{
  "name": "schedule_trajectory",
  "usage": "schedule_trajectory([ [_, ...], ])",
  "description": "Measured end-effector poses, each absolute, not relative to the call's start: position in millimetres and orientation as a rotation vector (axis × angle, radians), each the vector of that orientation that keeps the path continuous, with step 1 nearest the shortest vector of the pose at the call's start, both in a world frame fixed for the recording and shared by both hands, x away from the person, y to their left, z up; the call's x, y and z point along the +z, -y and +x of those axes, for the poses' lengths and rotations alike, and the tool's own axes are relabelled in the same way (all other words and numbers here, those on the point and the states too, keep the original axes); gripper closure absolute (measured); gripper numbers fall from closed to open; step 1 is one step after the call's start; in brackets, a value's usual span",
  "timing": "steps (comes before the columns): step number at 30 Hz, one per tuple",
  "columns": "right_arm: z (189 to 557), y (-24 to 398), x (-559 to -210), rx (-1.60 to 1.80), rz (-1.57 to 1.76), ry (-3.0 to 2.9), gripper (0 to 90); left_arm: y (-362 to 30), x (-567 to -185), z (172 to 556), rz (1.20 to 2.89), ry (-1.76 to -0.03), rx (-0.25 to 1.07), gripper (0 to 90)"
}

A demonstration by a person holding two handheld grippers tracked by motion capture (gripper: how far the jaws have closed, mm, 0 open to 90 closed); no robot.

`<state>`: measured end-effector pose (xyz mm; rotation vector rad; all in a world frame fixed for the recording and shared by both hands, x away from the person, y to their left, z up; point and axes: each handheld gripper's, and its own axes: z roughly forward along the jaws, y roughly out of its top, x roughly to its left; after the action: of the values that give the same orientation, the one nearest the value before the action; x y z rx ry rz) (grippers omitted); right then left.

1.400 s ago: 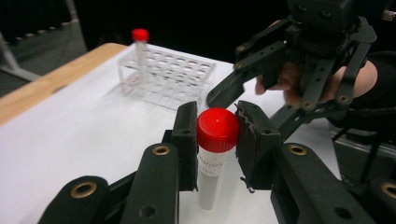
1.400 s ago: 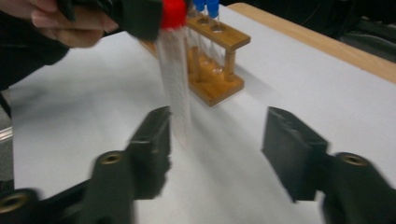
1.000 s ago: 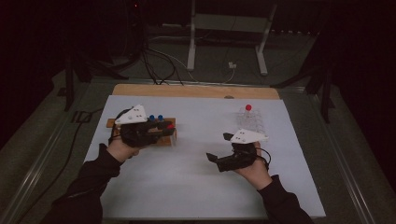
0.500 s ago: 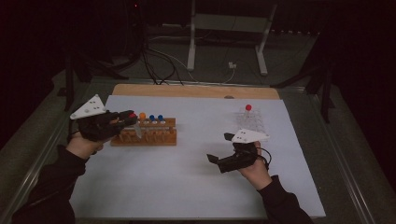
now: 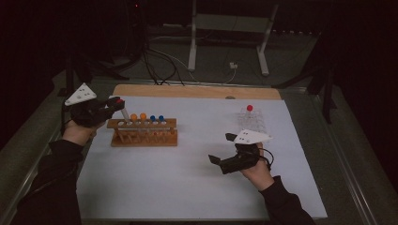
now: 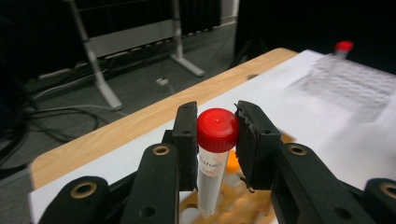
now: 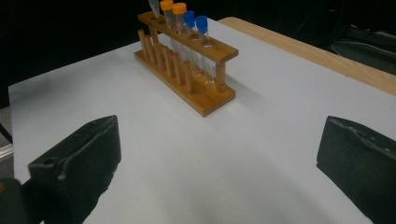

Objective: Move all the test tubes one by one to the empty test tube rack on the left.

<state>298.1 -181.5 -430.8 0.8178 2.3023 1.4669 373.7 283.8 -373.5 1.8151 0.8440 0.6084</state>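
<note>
Jaws of left gripper [image 6: 217, 140] clamp red-capped tube [image 6: 216, 154] over wooden rack [image 5: 143, 133]; right gripper [image 7: 219, 172] jaws wide apart.

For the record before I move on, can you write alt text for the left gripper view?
The left gripper is shut on a red-capped tube, its two black jaws pressing just below the cap, with the tube's lower end over a wooden rack. Behind lie a white sheet, the table's wooden edge, and a blurred clear rack holding another red-capped tube.
</note>
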Motion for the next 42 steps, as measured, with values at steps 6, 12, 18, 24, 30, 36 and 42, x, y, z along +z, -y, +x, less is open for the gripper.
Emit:
schedule_trajectory([
  [6, 298, 185, -430, 1.468, 0.825, -2.295, 0.1, -288, -392, 385, 1.796, -0.902, 0.602, 71.7],
  [12, 298, 186, -431, 1.468, 0.823, -2.297, 0.1, -286, -412, 389, 1.821, -0.925, 0.582, 71.6],
  [18, 298, 187, -430, 1.472, 0.826, -2.295, 0.1, -283, -426, 390, 1.842, -0.933, 0.565, 71.7],
  [24, 298, 189, -429, 1.494, 0.831, -2.287, 0.1, -282, -435, 390, 1.859, -0.942, 0.569, 71.6],
  [30, 300, 191, -430, 1.5, 0.827, -2.292, 0.1, -287, -440, 388, 1.816, -0.958, 0.566, 71.6],
  [36, 299, 192, -430, 1.499, 0.824, -2.293, 0.1, -285, -444, 390, 1.836, -0.965, 0.54, 71.6],
  [42, 299, 198, -428, 1.494, 0.836, -2.277, 0.1, -284, -442, 389, 1.856, -0.954, 0.513, 68.6],
])
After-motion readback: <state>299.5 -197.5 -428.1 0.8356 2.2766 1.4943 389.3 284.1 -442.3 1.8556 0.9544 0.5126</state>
